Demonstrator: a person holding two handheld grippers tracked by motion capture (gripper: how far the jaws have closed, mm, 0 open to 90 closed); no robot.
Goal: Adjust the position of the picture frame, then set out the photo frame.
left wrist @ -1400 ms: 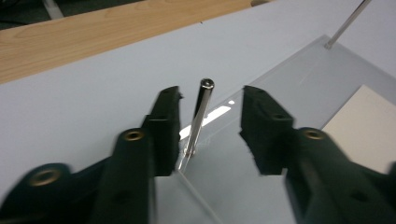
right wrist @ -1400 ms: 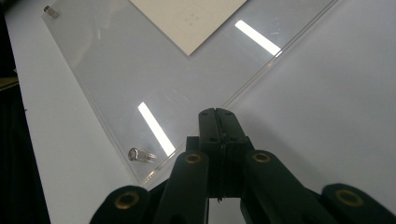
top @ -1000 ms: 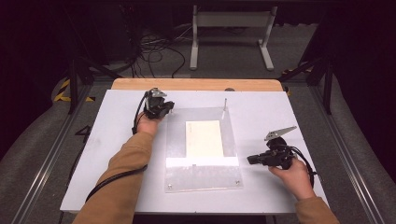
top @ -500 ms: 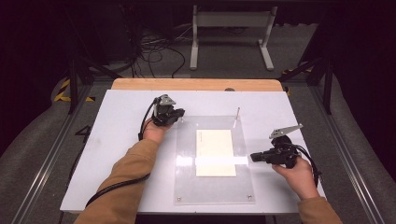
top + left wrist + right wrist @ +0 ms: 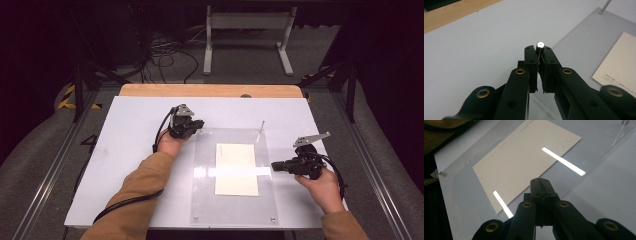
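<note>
left hand-held gripper (image 5: pixel 539 53), pinched pin (image 5: pixel 540 45) close-up

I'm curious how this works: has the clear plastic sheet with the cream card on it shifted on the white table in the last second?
Yes. The clear plastic sheet slid rightward across the white table, away from its left edge.

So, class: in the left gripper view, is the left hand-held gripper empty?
No: the left hand-held gripper is shut on a small metal pin, whose shiny round head sticks up between the jaw tips.
</note>
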